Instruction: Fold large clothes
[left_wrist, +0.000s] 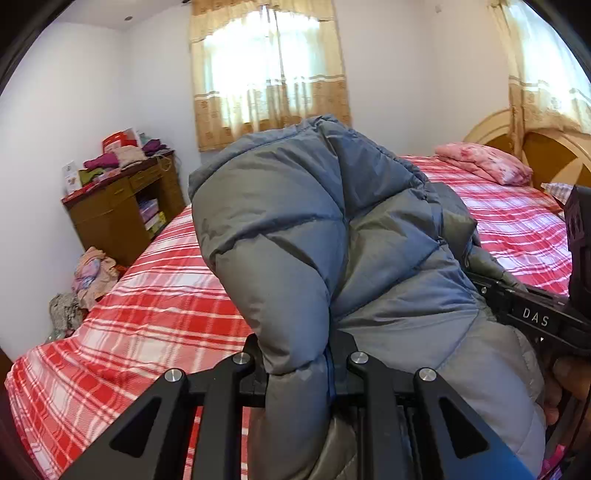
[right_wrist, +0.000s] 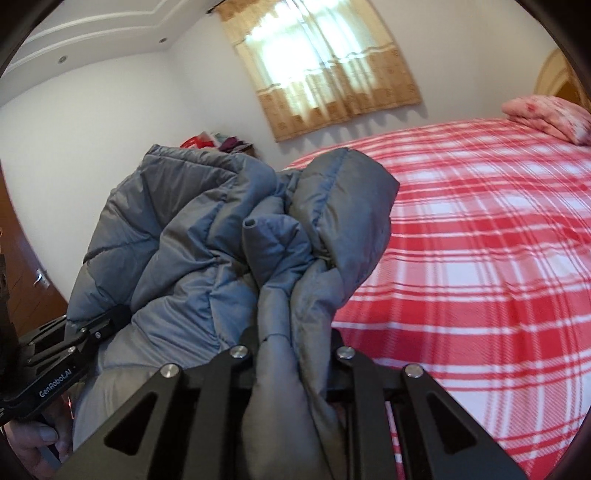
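Note:
A grey puffer jacket (left_wrist: 314, 240) is held up above the bed between both grippers. My left gripper (left_wrist: 297, 354) is shut on a thick fold of the jacket, which bulges up over its jaws. My right gripper (right_wrist: 291, 343) is shut on another bunched part of the jacket (right_wrist: 207, 236). The right gripper also shows at the right of the left wrist view (left_wrist: 491, 291), pinching the jacket. The left gripper shows at the left of the right wrist view (right_wrist: 107, 321), also on the jacket. All fingertips are buried in the fabric.
A bed with a red and white plaid sheet (left_wrist: 147, 302) lies below, with a pink pillow (left_wrist: 484, 162) by the wooden headboard (left_wrist: 546, 155). A wooden desk (left_wrist: 122, 206) piled with clothes stands at the far left; more clothes lie on the floor (left_wrist: 92, 273).

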